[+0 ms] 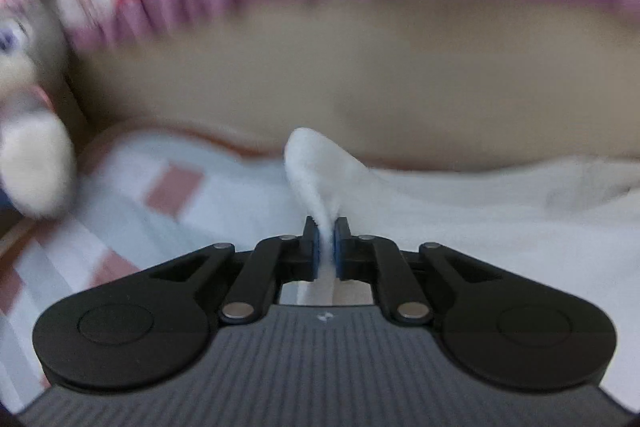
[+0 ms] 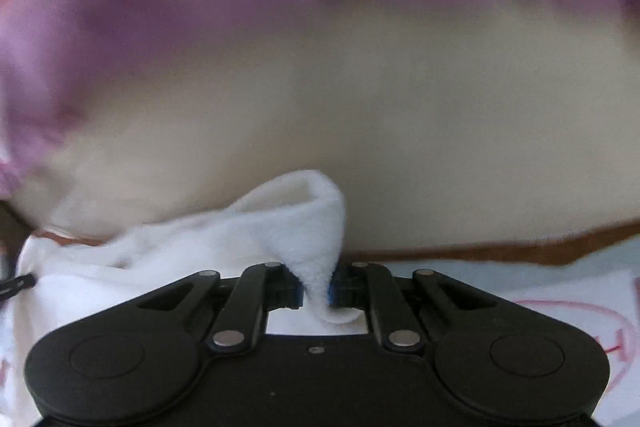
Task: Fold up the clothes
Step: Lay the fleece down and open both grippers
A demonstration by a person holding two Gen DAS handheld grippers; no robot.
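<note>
Mid-fold: left claw (image 1: 326, 247) and right claw (image 2: 318, 291) each clamped a pinch of the white fleece garment (image 2: 296, 227), lifted above bed (image 1: 160, 187). Next probably needs matched travel.

White garment (image 1: 460, 203) on checked bedsheet (image 1: 168, 187)

Fluffy white fleece garment (image 2: 304, 227) pinched in matt black plastic tools (image 1: 327, 247) (image 2: 316, 291) with shiny metal rivets (image 1: 239, 310).
</note>
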